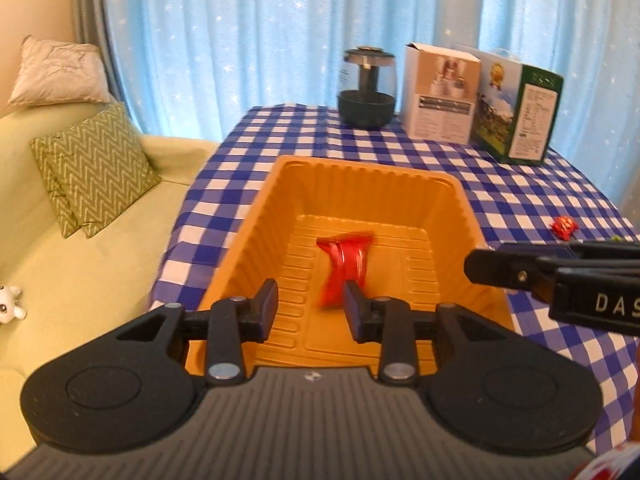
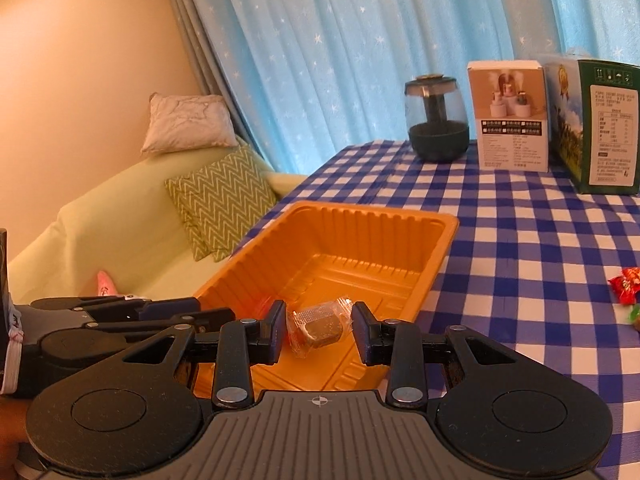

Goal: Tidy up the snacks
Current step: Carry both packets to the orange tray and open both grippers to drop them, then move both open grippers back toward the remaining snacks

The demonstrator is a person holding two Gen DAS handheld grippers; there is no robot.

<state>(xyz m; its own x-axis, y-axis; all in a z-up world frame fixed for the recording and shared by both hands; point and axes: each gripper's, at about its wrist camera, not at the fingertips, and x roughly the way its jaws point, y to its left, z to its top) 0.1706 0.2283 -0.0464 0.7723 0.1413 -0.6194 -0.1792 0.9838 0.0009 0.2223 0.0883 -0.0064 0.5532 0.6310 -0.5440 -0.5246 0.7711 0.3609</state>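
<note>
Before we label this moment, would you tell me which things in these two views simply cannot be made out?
- Red snack in the orange tray, left wrist view: motion-blurred, print unreadable.
- Clear-wrapped dark snack, right wrist view: whether it rests on the tray or is falling between the open right gripper fingers cannot be told.
- Green item by the red candy: cut off by the right edge.
- Box text: too small.

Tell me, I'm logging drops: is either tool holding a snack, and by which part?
Left tool holds nothing. A clear-wrapped dark candy spans the gap of the right tool; grip cannot be told.
</note>
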